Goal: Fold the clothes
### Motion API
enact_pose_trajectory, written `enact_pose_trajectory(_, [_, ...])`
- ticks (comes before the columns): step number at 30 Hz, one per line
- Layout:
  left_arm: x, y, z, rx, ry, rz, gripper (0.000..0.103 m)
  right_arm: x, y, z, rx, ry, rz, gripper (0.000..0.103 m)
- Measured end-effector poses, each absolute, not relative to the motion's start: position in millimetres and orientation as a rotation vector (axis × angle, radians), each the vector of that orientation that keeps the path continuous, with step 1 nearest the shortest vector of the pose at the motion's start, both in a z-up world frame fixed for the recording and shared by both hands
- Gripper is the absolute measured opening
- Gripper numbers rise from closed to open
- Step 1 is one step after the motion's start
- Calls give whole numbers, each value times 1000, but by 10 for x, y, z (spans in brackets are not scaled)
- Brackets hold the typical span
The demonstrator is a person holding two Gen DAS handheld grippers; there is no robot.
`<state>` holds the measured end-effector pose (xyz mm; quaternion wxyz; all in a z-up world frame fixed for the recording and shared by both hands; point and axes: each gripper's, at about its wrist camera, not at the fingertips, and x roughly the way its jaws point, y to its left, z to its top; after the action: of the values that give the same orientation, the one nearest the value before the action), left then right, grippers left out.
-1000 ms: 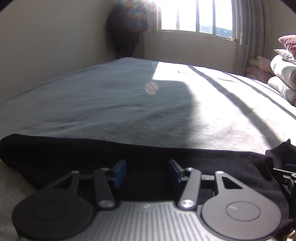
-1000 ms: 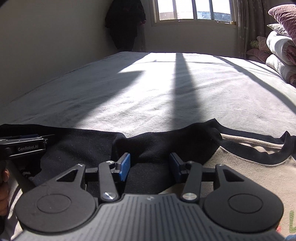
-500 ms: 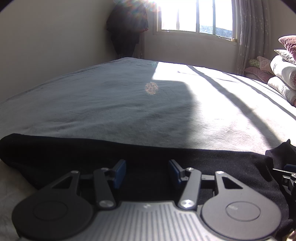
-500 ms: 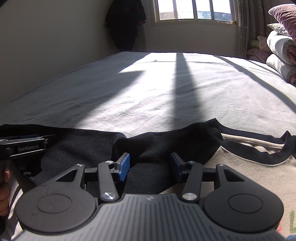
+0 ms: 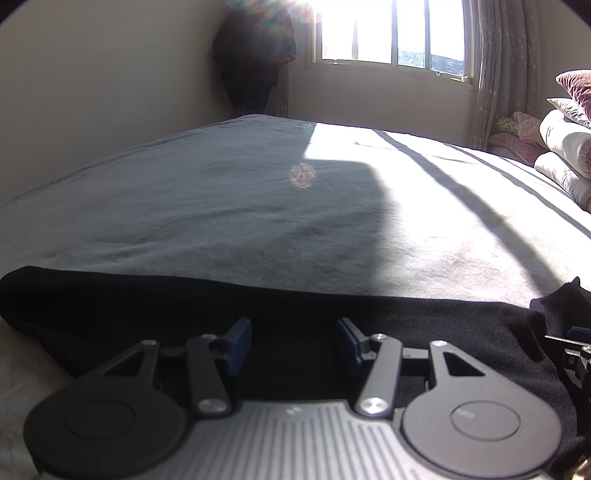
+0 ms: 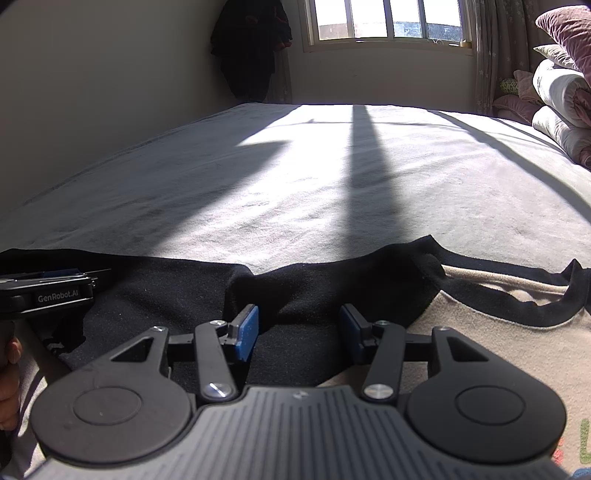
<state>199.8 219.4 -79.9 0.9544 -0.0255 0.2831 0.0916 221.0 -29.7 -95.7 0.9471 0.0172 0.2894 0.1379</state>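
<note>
A black and beige top lies flat along the near edge of the bed. Its black sleeve (image 5: pixel 147 306) stretches across the left wrist view. In the right wrist view the black shoulder (image 6: pixel 310 284) meets the beige body (image 6: pixel 491 332) with a black neck trim. My left gripper (image 5: pixel 293 332) hovers over the sleeve, blue pads apart, nothing pinched between them. My right gripper (image 6: pixel 298 321) stands open over the shoulder in the same way. Each gripper shows at the edge of the other's view: the left gripper (image 6: pixel 48 291), held by a hand (image 6: pixel 7 384), and the right gripper (image 5: pixel 572 347).
The grey bedspread (image 5: pixel 258 214) runs far ahead toward a sunlit window (image 6: pixel 388 18). Rolled white duvets and pink pillows (image 6: pixel 561 92) are stacked at the right. A dark garment (image 6: pixel 251 48) hangs in the far corner. A wall flanks the bed on the left.
</note>
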Motion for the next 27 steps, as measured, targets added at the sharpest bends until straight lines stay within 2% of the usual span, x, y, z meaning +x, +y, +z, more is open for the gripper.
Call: enact_pose_trajectory(27, [1991, 2188, -796, -56, 574, 186, 53, 2209, -311, -953, 41, 590, 283, 55])
